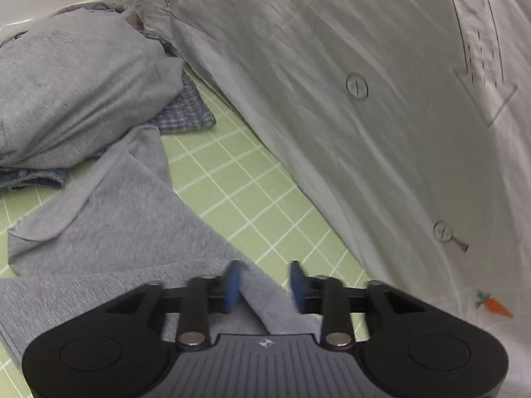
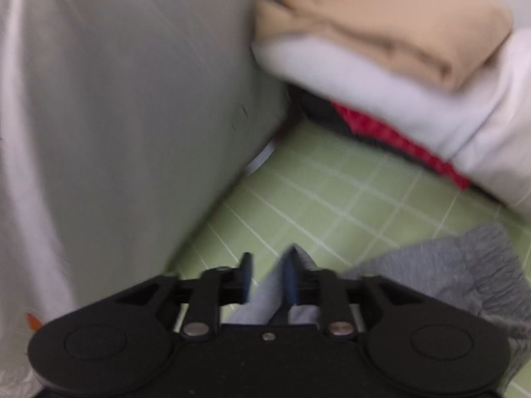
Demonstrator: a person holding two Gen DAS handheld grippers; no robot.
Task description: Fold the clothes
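The grey garment (image 1: 109, 219) lay on the green grid mat (image 1: 252, 199), running ahead and left from the left claw (image 1: 265, 287), whose parted jaws straddled its edge. The right claw (image 2: 267, 277) also stood parted over grey cloth; neither clearly gripped.

gripper: black right gripper (image 2: 267, 277), blue pads apart, grey knit garment (image 2: 448, 272) running between them
surface: green gridded mat (image 2: 332, 199)
left side: big white sheet (image 2: 116, 99), kinda blurry
back right: tan folded cloth (image 2: 398, 23) on a white folded cloth (image 2: 381, 89), red fabric (image 2: 398, 142) underneath
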